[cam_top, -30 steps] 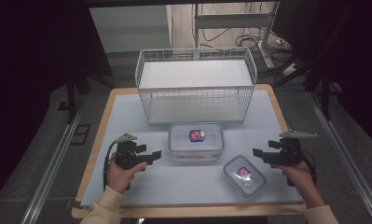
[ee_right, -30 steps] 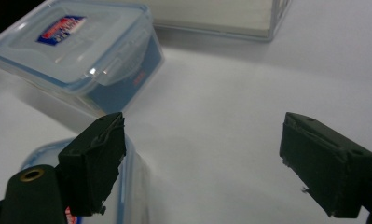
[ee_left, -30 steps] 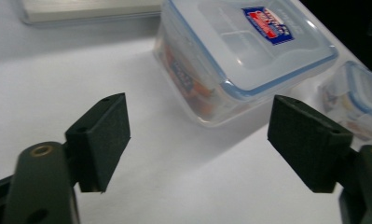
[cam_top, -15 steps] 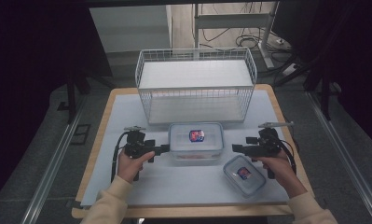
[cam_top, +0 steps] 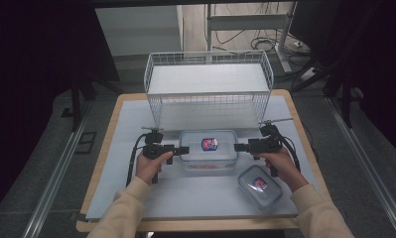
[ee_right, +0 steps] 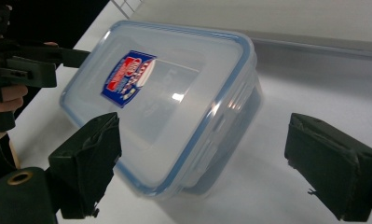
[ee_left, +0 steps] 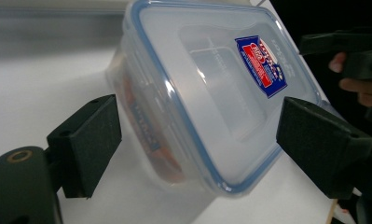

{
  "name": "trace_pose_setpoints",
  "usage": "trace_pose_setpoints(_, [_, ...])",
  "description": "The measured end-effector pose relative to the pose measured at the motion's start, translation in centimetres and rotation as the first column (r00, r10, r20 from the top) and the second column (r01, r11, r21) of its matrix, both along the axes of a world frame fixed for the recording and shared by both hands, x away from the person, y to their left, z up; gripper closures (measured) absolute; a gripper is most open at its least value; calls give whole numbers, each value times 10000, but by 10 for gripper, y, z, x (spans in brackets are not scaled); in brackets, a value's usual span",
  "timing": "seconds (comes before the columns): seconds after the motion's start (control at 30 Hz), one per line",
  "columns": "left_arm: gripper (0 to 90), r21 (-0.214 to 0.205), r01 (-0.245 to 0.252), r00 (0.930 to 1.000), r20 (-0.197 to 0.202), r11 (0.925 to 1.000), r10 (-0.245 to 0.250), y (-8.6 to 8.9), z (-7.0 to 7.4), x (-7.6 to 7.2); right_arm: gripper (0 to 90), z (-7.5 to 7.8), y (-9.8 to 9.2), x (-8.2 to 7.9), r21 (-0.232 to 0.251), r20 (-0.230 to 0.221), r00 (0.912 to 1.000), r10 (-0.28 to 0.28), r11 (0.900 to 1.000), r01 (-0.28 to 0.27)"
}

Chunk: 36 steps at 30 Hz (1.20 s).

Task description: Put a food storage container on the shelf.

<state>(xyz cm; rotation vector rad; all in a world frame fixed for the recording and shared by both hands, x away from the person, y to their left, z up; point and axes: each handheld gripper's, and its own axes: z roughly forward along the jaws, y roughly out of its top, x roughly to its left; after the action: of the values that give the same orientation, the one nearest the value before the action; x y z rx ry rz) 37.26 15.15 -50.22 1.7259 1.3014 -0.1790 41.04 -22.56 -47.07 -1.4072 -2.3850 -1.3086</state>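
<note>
Since the earlier frames both hands have come inward from the outer parts of the bench [cam_top: 136,198], so that the left tongs [cam_top: 184,149] and the right tongs [cam_top: 238,147] now sit at the two short ends of the large clear container [cam_top: 208,150], and the left jaws have just been opening. The left tongs are spread wide, one pad on each side of the container's left end [ee_left: 207,107] without pressing on it. The right tongs are likewise spread, their pads standing clear of the container's right end [ee_right: 174,107]. The container lies flat in the middle of the bench, lid on, with a blue rim and a red and blue label on top, just in front of the white wire basket [cam_top: 209,89] at the far side. A smaller lidded container [cam_top: 259,184] with a similar label rests near the right front, beside the person's right hand [cam_top: 280,163]. The left hand [cam_top: 153,166] grips its tool at the large container's left.
</note>
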Motion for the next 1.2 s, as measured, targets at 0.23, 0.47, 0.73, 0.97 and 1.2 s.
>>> trace_pose_setpoints(0.23, [146,-261,125,9991,-406,9996,-135,-4,-10,8,109,-13,5,14,211,-615,9981,17,9998,-4])
trace_pose_setpoints(0.47, [158,-688,224,9962,-821,9974,-280,-5,-18,14,125,-20,13,18,147,-863,9955,386,9992,-374])
trace_pose_setpoints(0.73, [196,-1025,264,9940,-1033,9944,-371,-5,-22,17,163,-27,16,26,456,-1346,9880,755,9965,-699])
trace_pose_setpoints(0.97, [252,-1022,195,9949,-966,9946,-295,-2,-19,16,253,-26,18,29,638,-1726,9785,1126,9926,-1029])
trace_pose_setpoints(1.2, [327,-959,-63,9971,-758,9954,-10,0,-15,12,335,-22,13,29,829,-1931,9779,801,9944,-651])
